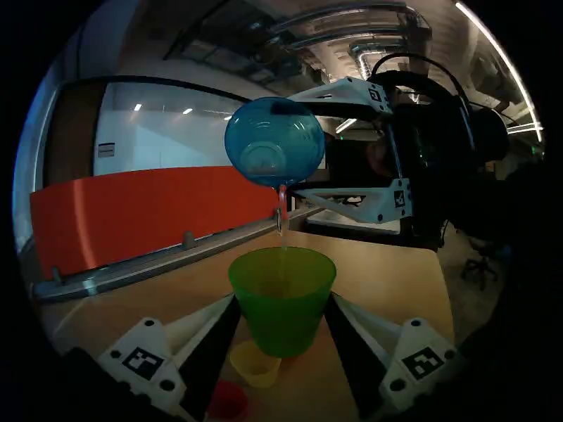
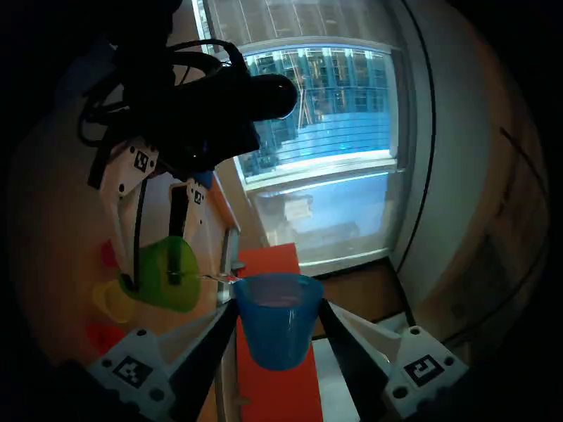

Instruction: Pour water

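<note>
- Left gripper view: the green cup (image 1: 283, 306) was seen upright in the left gripper (image 1: 283, 302), with the jaws pressed on both its sides. Its mouth was left facing up so that water could be received.
- The blue cup (image 1: 274, 141) was held above the green cup's far rim. It was tipped steeply, mouth turned toward the camera, so that its lower lip sat over the green opening.
- A thin stream of water (image 1: 282, 214) was seen falling from that lip into the green cup. The pour was judged under way, not finished.
- Right gripper view: the right gripper (image 2: 278, 309) was clamped on the blue cup, jaws narrowed to the cup's width. The whole tool was rolled over to give the tilt.
- The green cup was judged to be lifted off the bench (image 1: 394, 281), probably so that its rim came close under the lip and the fall was kept short.
- A yellow cup (image 1: 255, 362) and a red cup (image 1: 229, 401) were seen on the bench below the green cup. Both were clear of the stream and touched by neither gripper.
- The water level in either cup could not be told.
- Risk, as judged: the stream landed near the far rim, so a small drift of either cup could send water onto the bench.
</note>
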The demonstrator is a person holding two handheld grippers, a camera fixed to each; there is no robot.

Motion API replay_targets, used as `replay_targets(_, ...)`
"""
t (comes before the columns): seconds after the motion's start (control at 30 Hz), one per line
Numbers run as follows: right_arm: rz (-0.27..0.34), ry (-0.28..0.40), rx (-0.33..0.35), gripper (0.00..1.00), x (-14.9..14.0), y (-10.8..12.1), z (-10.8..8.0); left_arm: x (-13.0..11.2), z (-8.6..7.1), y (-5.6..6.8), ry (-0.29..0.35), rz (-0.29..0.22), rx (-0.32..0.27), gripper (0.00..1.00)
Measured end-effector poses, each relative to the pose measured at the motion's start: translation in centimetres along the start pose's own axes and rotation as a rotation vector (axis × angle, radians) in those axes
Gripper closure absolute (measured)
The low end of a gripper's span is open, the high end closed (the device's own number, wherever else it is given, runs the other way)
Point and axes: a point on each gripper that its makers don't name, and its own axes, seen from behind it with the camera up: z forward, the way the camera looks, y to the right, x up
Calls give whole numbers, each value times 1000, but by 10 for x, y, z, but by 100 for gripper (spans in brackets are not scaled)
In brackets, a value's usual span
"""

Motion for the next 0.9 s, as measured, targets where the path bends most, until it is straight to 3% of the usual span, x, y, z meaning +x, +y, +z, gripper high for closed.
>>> replay_targets(0.9, -103, -15, -13, 13, -2, 8, 4, -1, 3, 1, -6, 3, 1, 20)
